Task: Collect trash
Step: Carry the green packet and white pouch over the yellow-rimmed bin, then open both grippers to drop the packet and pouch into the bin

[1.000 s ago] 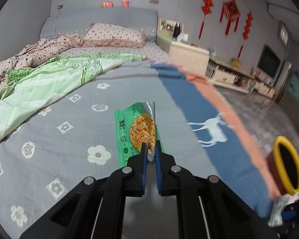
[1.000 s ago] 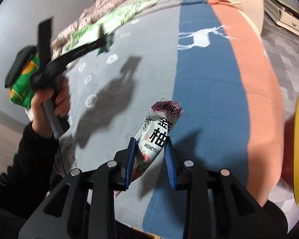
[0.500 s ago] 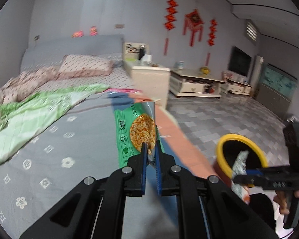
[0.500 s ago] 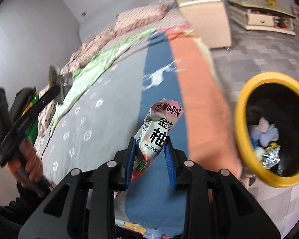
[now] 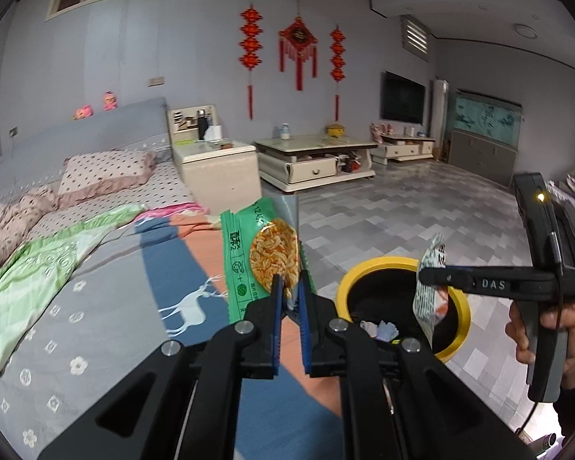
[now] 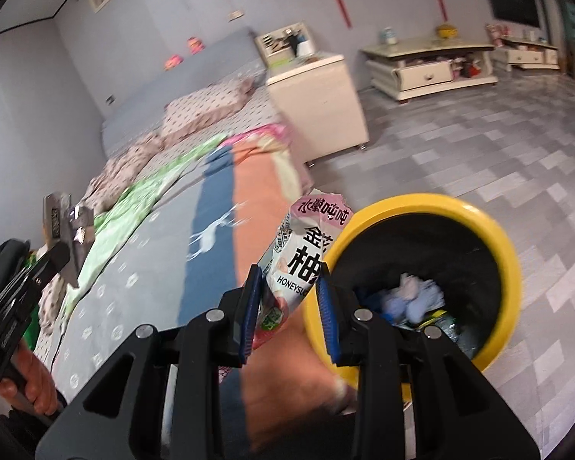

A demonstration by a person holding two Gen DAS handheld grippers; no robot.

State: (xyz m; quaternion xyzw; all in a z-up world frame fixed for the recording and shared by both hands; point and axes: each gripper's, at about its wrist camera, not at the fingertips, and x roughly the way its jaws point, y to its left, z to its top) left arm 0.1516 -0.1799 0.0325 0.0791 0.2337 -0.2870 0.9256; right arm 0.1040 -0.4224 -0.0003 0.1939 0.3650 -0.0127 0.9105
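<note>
Left gripper (image 5: 289, 295) pinched tight on green snack packet (image 5: 262, 257), its lower edge hidden by the jaws, right gripper (image 6: 289, 306) clamped on white-pink wrapper (image 6: 306, 253) — beside yellow-rimmed bin (image 6: 510, 260), contents blurred, bed (image 5: 96, 306) beyond.

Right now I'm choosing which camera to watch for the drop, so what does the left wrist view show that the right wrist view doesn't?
Only the left wrist view shows the front of the green snack packet pinched in the left gripper, and the right gripper from the side, holding its wrapper over the bin. Only the right wrist view shows the printed face of the white wrapper in the right gripper. Both show the yellow-rimmed bin with trash inside, the bed and the tiled floor.
</note>
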